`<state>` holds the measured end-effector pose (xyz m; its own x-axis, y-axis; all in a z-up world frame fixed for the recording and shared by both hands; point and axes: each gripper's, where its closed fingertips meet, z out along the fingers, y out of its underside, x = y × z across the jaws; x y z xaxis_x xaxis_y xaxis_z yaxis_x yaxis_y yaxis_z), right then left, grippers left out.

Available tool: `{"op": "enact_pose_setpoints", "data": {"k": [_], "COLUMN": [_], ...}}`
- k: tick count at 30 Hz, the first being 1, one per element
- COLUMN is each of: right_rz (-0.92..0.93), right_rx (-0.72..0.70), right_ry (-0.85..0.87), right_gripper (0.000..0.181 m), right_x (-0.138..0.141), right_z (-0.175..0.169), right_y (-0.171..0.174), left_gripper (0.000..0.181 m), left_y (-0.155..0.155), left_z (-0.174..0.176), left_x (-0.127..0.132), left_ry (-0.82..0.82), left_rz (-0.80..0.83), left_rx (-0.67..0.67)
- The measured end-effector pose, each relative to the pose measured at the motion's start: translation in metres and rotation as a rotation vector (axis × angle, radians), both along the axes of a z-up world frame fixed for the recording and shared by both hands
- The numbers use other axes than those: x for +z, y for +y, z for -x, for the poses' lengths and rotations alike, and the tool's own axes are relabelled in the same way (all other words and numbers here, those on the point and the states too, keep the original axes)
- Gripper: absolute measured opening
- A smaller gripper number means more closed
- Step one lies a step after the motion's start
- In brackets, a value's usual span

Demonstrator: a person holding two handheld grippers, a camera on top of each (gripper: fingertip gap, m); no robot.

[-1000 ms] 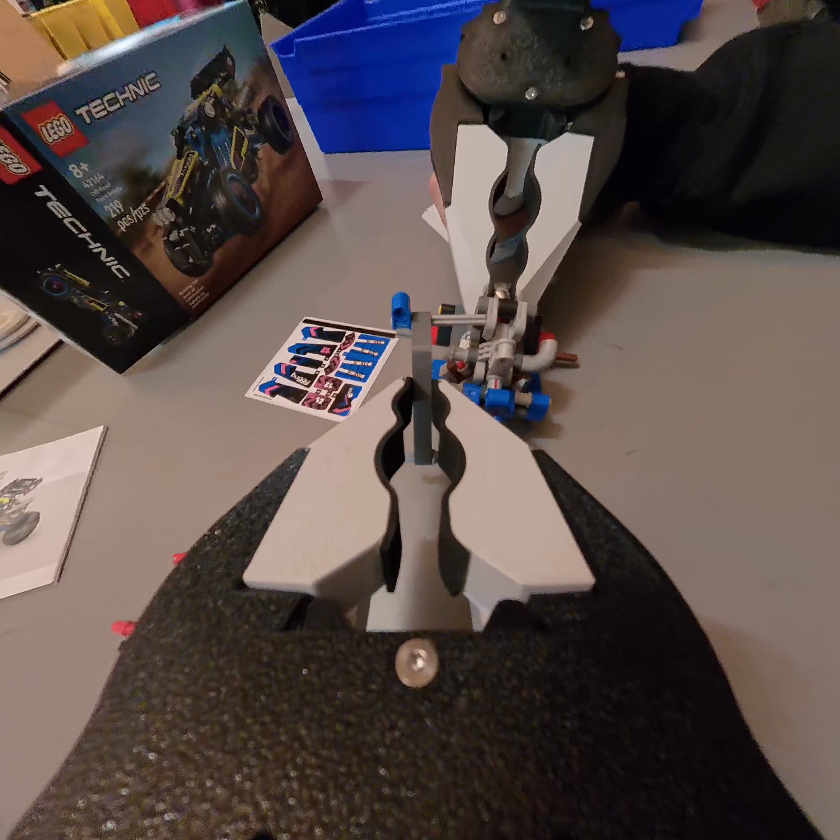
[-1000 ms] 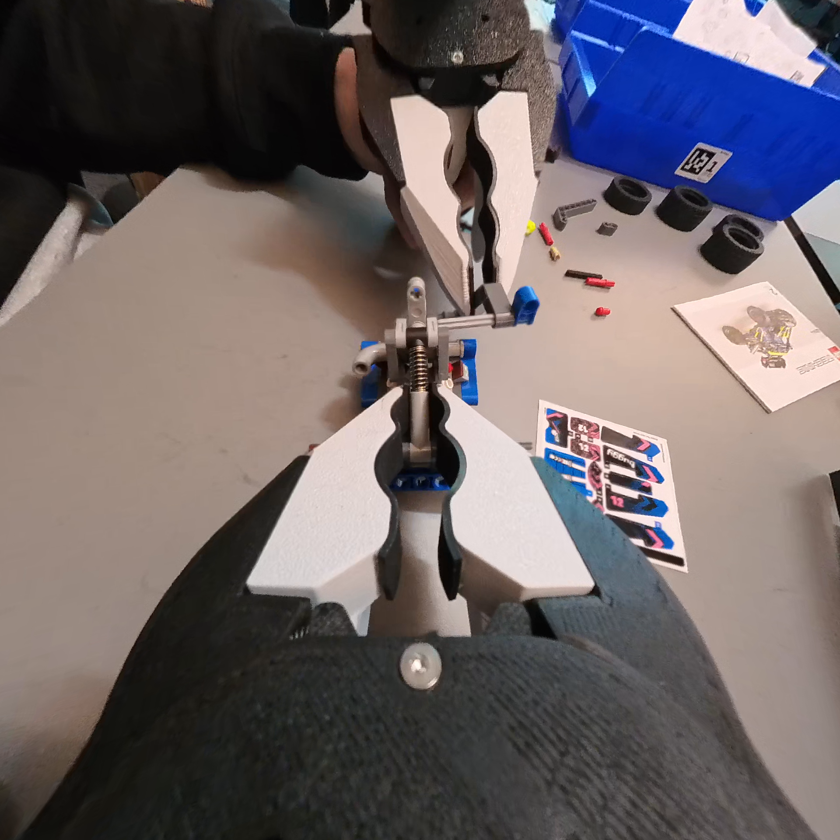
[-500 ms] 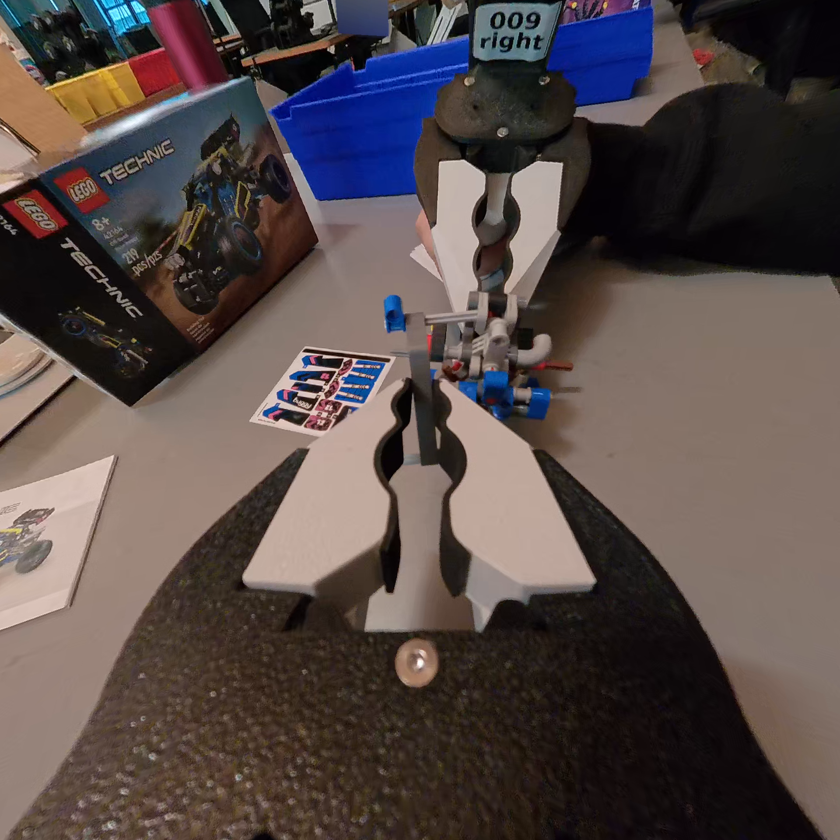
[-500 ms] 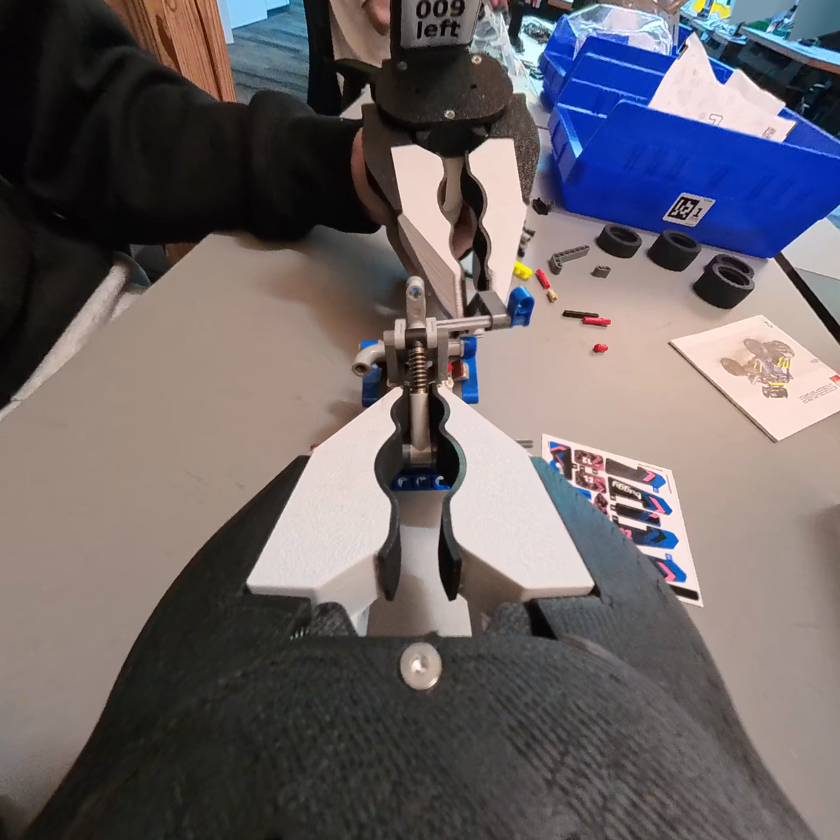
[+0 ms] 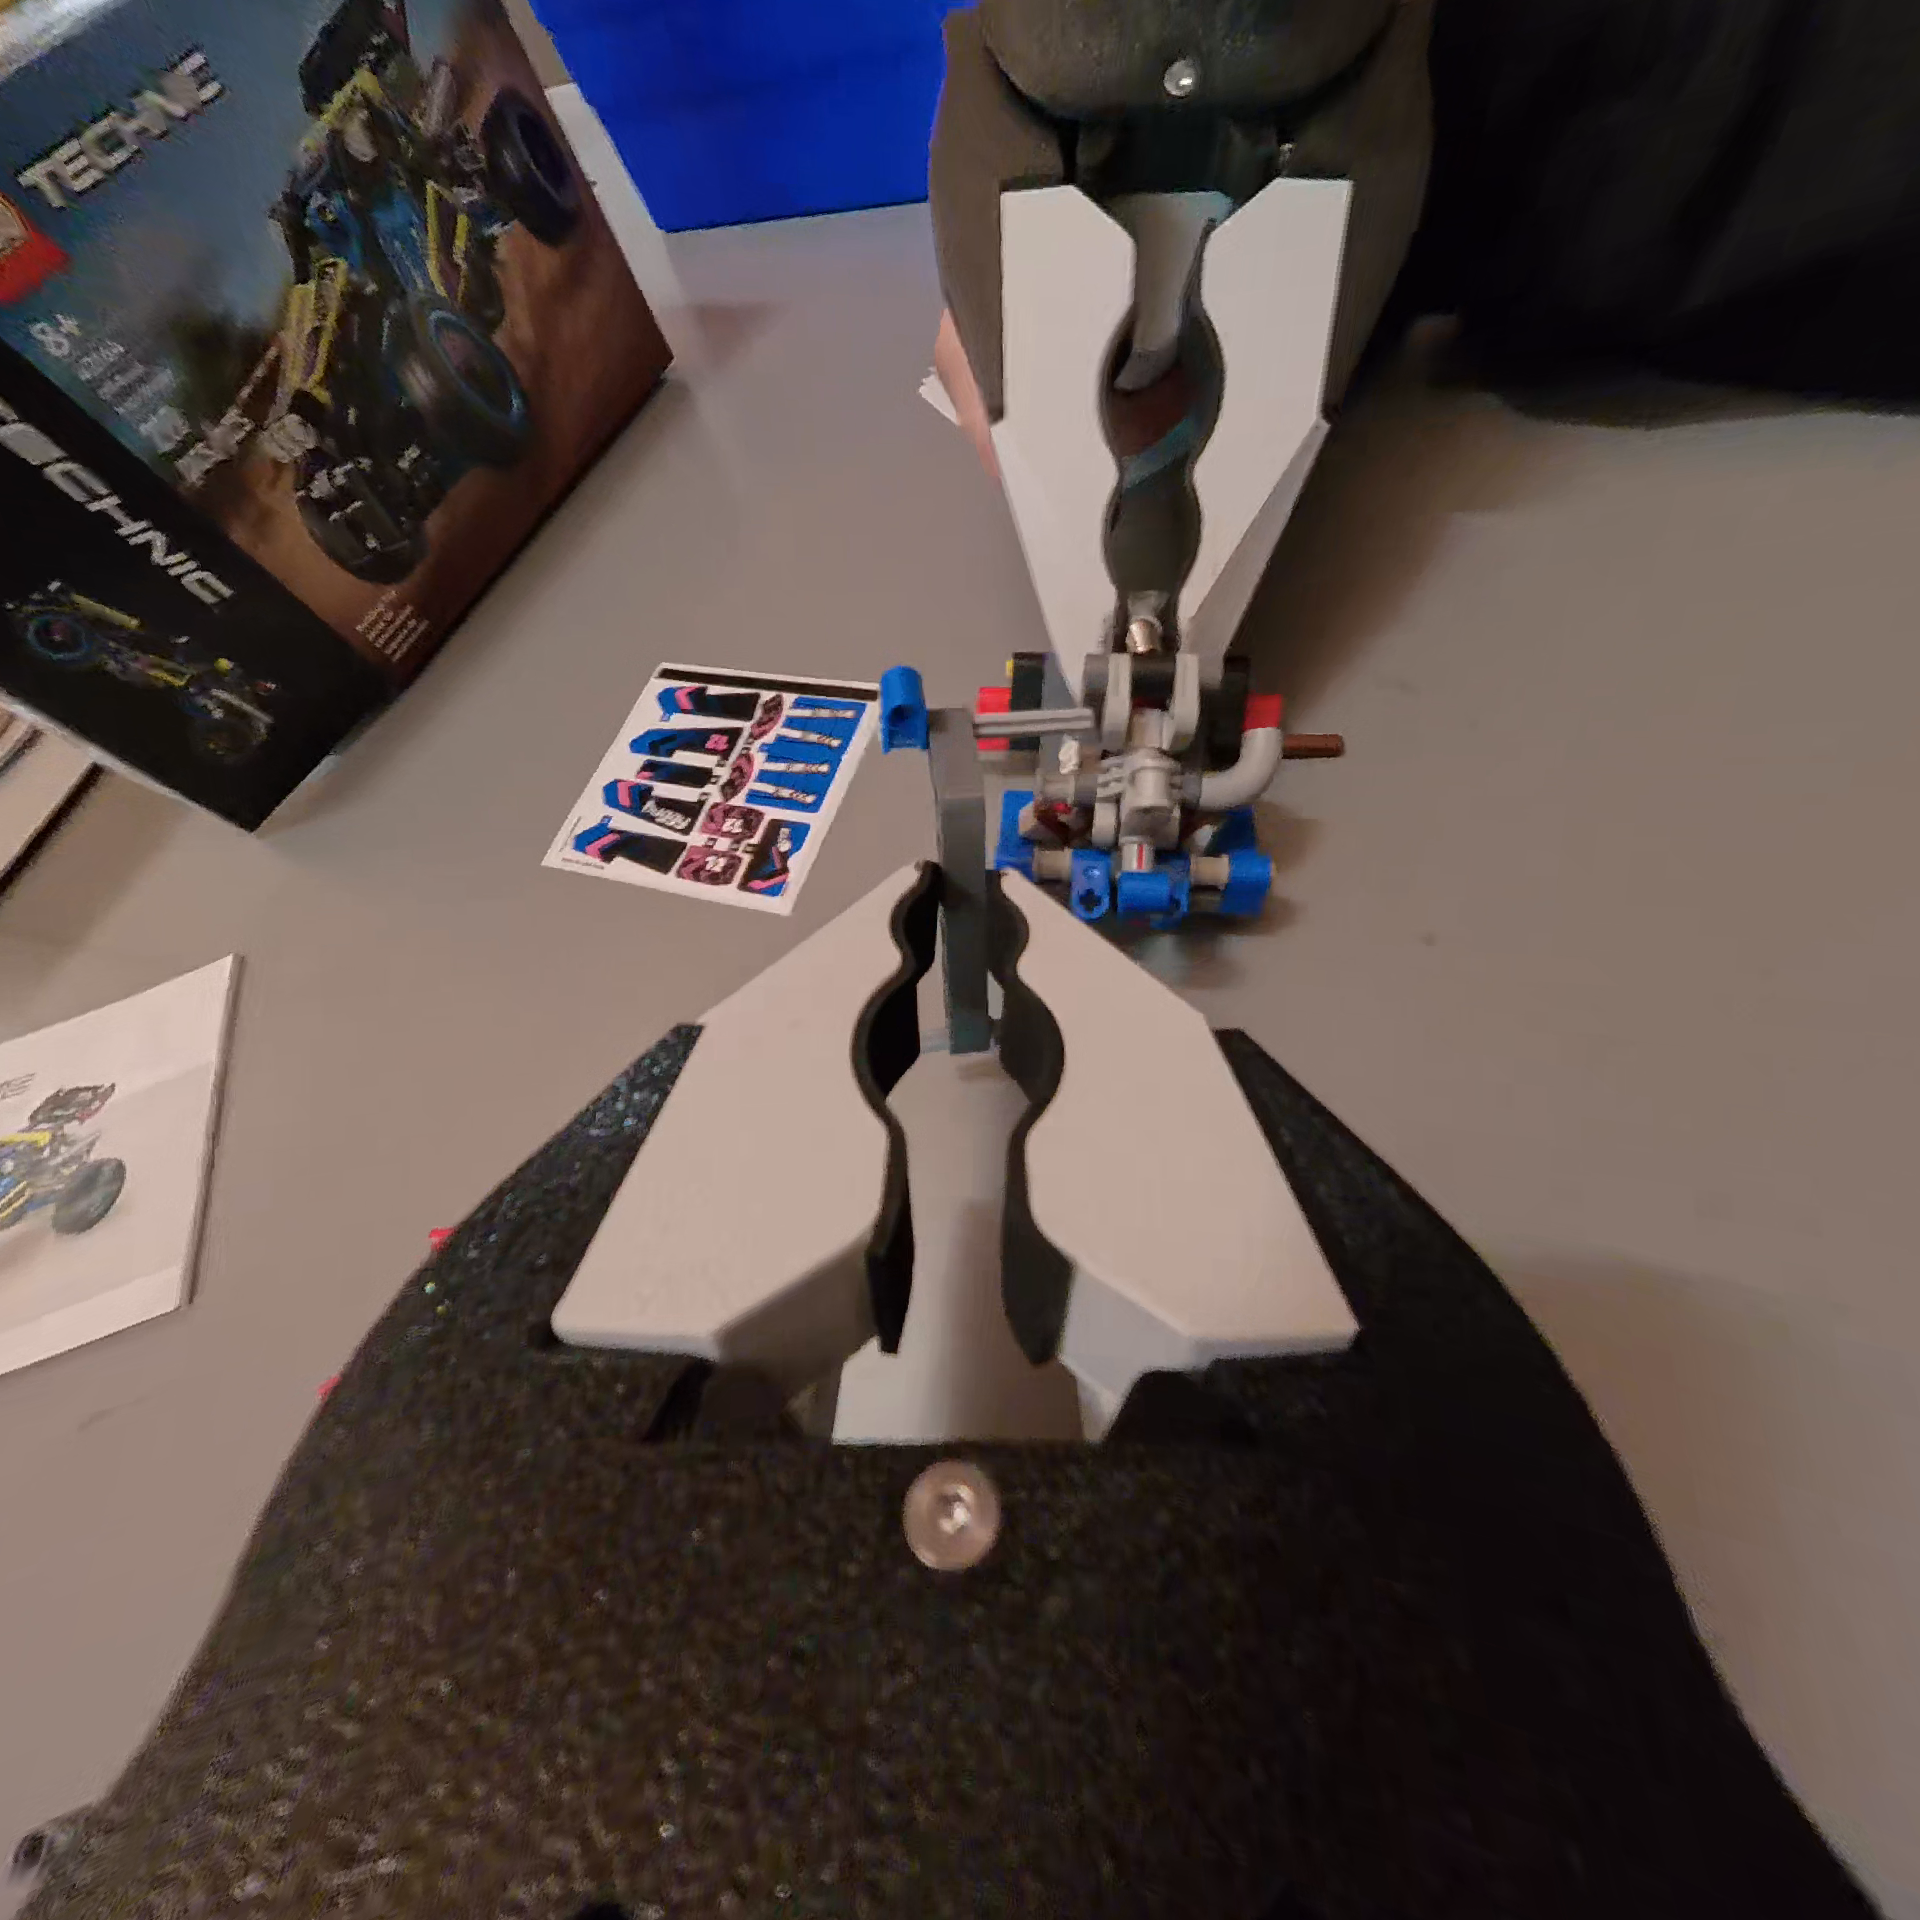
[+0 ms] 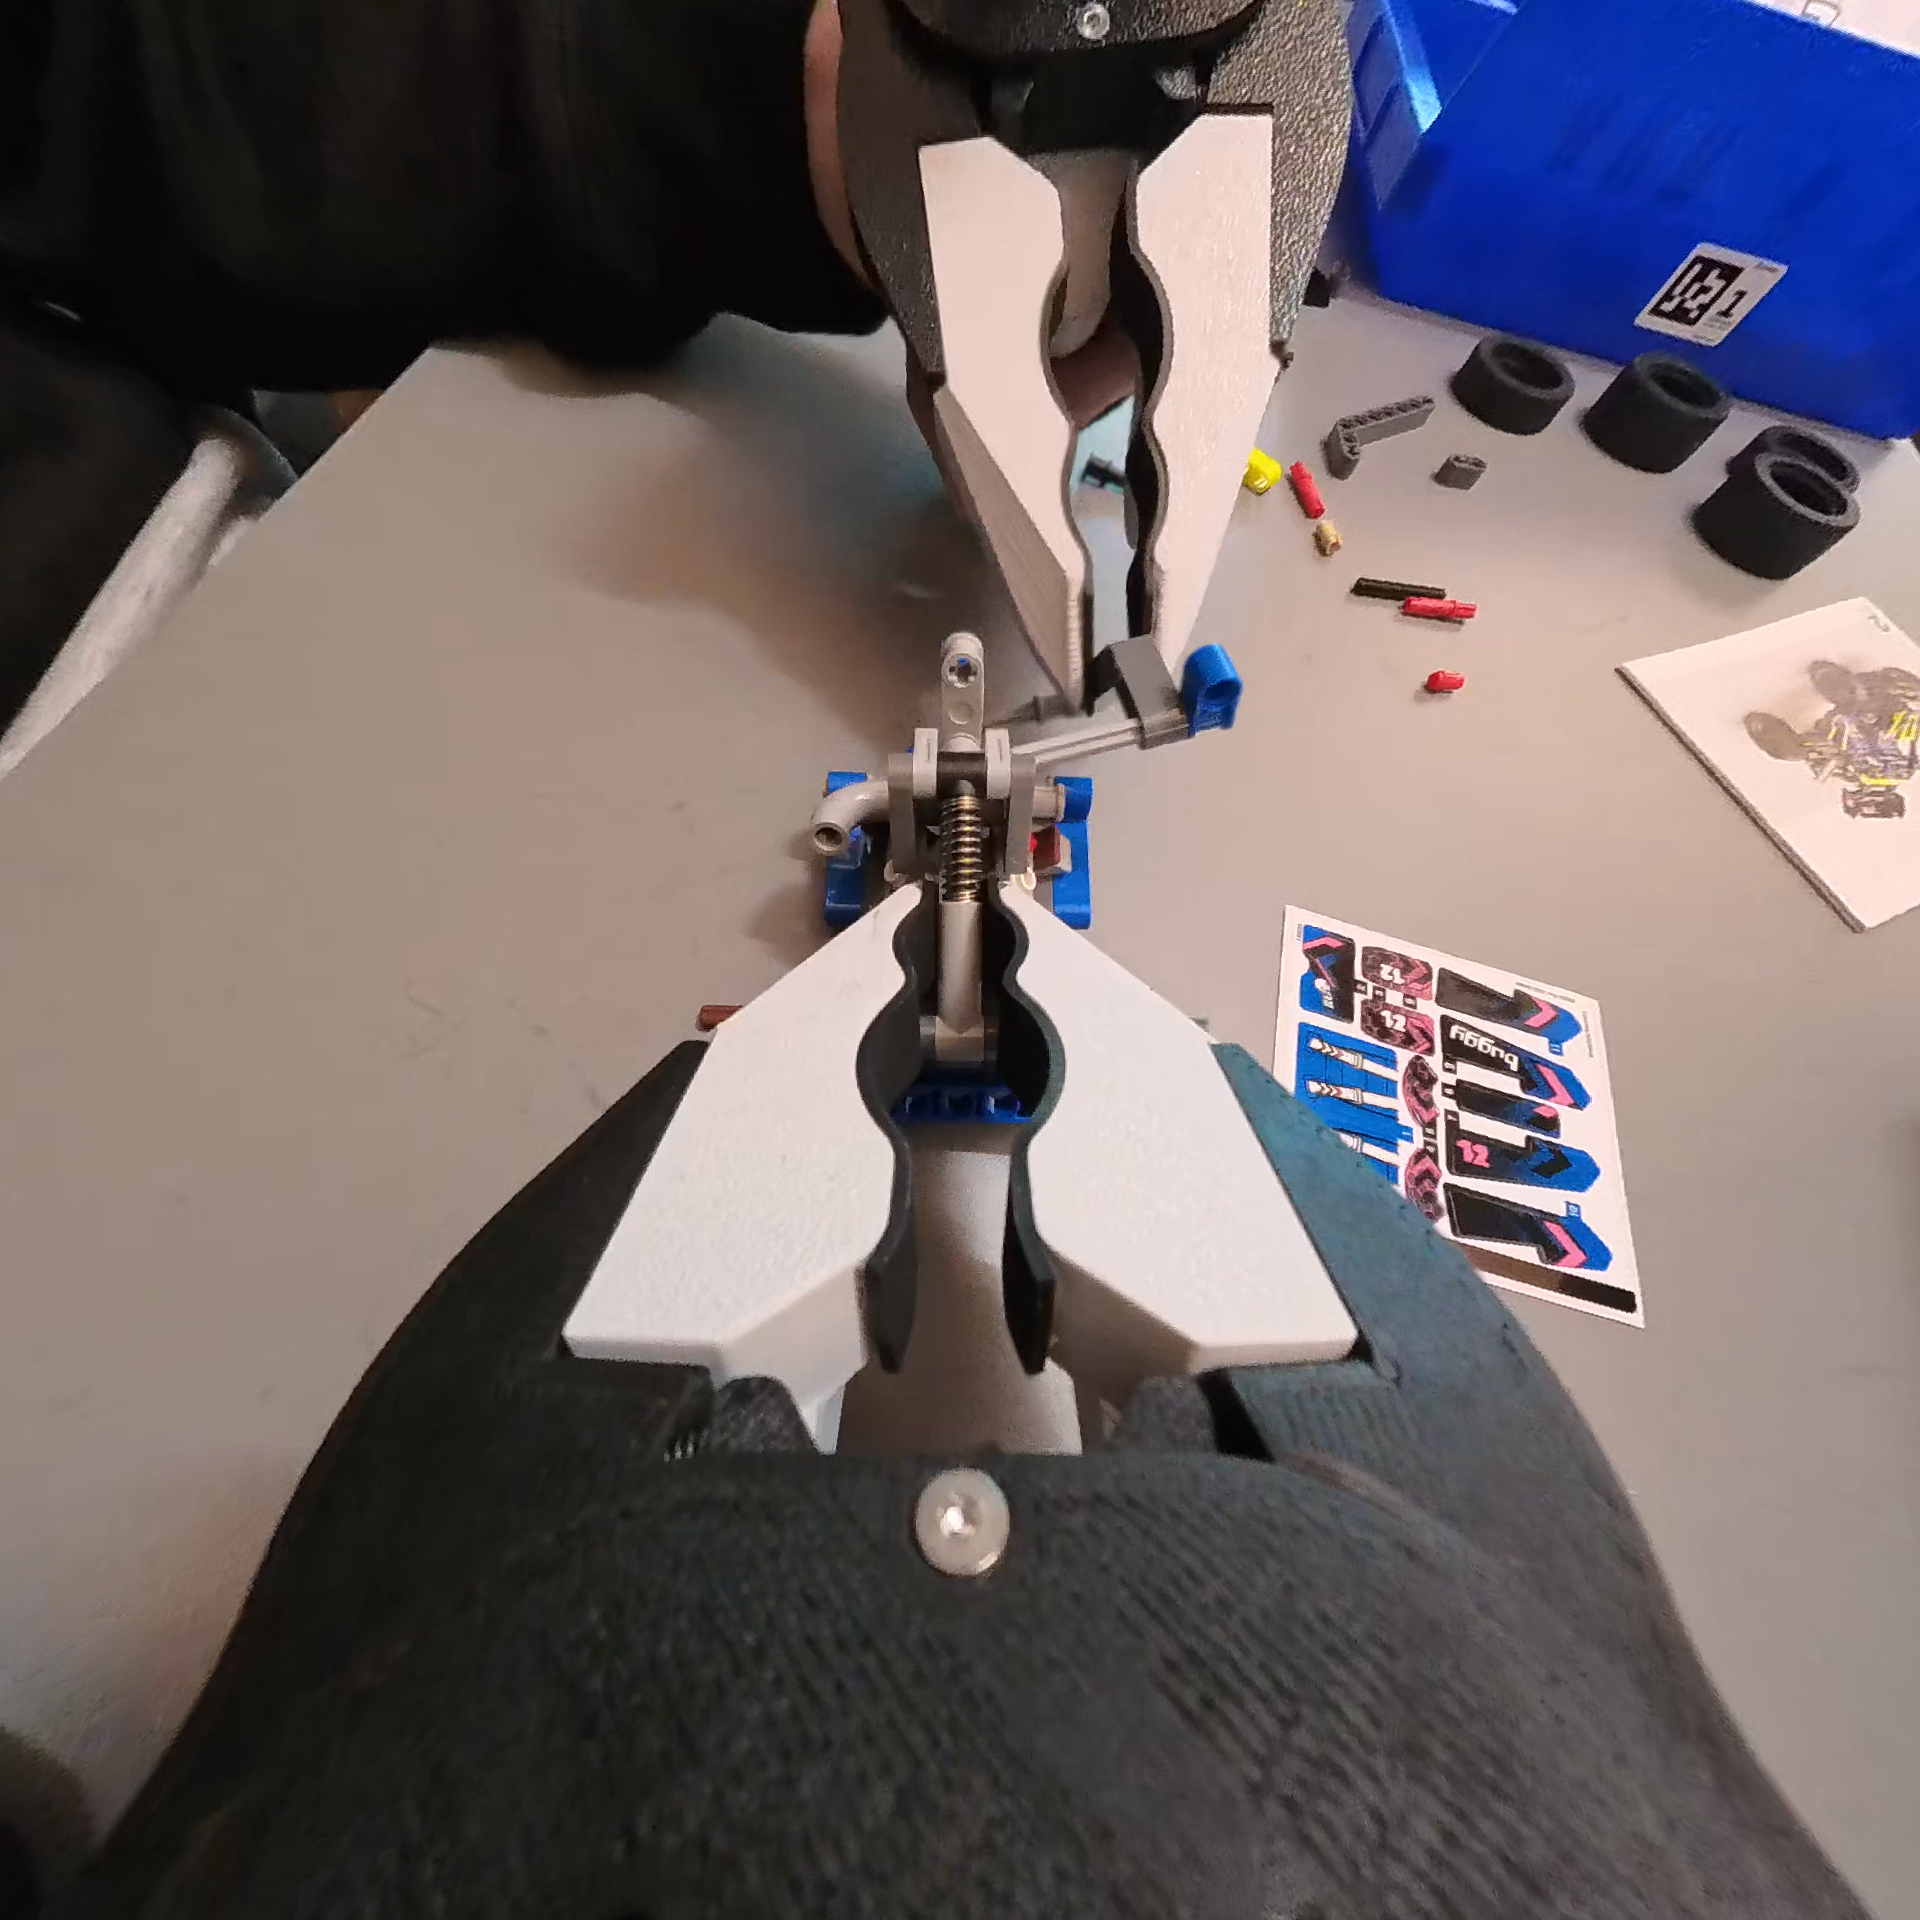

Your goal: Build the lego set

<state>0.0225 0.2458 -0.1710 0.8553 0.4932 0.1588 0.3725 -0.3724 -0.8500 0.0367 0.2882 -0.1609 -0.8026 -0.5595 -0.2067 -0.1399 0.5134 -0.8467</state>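
1. two tongs are at work on one small model (image 6: 951,831), which sits on the grey table (image 6: 416,727) between them.
2. right tongs (image 6: 958,914): pinching the model by its spring strut (image 6: 961,883), steadying it on the table.
3. left tongs (image 5: 961,914): pinching a dark grey beam (image 5: 961,821) held upright; in the right wrist view the same tongs (image 6: 1112,665) reach down from above.
4. the beam's top end sits on a thin grey axle (image 6: 1081,732) that sticks out sideways from the model; a blue connector (image 6: 1208,684) is at the axle's outer end, touching the beam.
5. step in hand, by judgement: fitting the beam and axle onto the model's side. whether the axle is fully seated cannot be told.
6. next move likely calls for a straight push along the axle toward the model while the right tongs hold firm; a skewed push could tip the model or bend the axle out.
7. unused: four black tyres (image 6: 1662,410), loose pins (image 6: 1434,608), a sticker sheet (image 6: 1455,1112), a booklet (image 6: 1808,748), the set's box (image 5: 260,364).
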Motion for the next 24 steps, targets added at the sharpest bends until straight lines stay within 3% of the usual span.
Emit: {"op": "enact_pose_setpoints", "data": {"k": [2,4,7,10,12,16,20,24], "right_rz": [-0.003,-0.009,-0.053,-0.190,-0.220,-0.201,-0.189,-0.178], "right_rx": [-0.004,-0.012,-0.059,-0.183,-0.216,-0.116,-0.121,-0.149], "right_ry": [0.006,0.019,0.036,0.177,0.356,0.651,0.750,0.786], "right_gripper": [0.008,0.028,0.041,0.033,0.030,0.008,0.000,0.008], "right_x": [0.001,0.004,0.024,0.062,0.073,0.076,0.078,0.076], "right_z": [0.000,0.001,-0.006,-0.022,-0.025,-0.008,-0.006,-0.011], "right_y": [0.000,-0.003,-0.010,-0.007,-0.001,0.009,0.013,0.014], "left_gripper": [0.005,0.005,0.005,0.005,0.005,0.005,0.004,0.004], "left_y": [0.005,0.008,0.007,-0.004,-0.009,-0.013,-0.014,-0.014], "left_z": [-0.003,-0.005,-0.002,0.002,0.003,0.005,0.007,0.005], "left_x": [0.004,0.009,0.020,0.034,0.039,0.039,0.042,0.045], "left_ry": [-0.006,-0.018,-0.038,-0.098,-0.135,-0.177,-0.241,-0.278], "left_rz": [0.012,0.026,0.033,0.049,0.042,-0.011,-0.079,-0.115], "left_rx": [0.037,0.055,0.051,0.007,-0.009,-0.032,-0.042,-0.027]}}
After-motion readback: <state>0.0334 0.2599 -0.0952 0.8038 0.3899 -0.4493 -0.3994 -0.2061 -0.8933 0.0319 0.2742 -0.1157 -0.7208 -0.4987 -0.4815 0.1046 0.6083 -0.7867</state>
